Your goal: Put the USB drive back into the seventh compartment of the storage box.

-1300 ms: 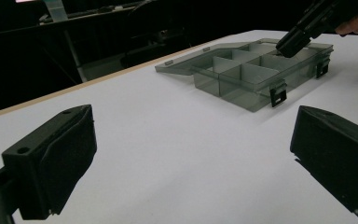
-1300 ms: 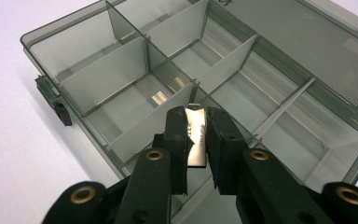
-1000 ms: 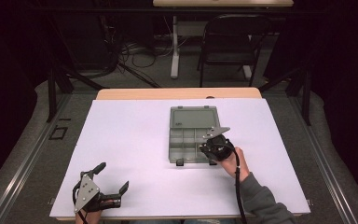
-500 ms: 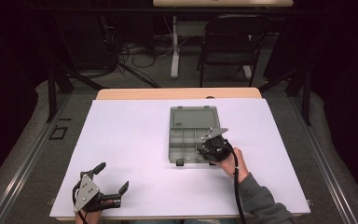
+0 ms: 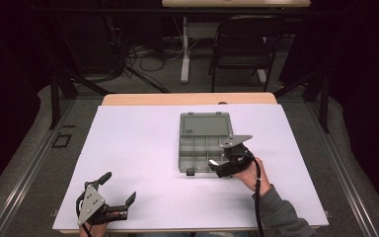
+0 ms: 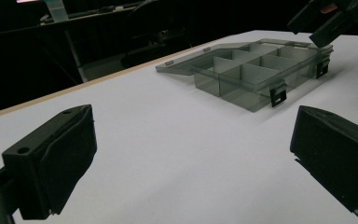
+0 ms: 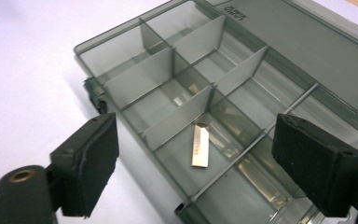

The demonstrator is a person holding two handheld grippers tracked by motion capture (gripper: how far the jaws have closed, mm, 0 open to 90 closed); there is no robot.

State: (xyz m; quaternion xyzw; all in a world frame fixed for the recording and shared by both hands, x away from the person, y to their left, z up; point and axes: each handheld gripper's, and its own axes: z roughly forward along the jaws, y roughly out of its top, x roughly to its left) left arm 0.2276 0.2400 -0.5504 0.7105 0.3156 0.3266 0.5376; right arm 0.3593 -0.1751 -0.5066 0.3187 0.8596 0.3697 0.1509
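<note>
White table [image 5: 143, 158], open compartment box [image 5: 205, 143]

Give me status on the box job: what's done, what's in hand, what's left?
Done: the grey compartment box lies open, lid flat behind it, and a small metal piece lies loose in one compartment. In hand: nothing gripped; the right gripper hovers open over that compartment. The left gripper is open near the table's front edge, away from the box. Left, probably: closing the lid and snapping the black latches.
</note>
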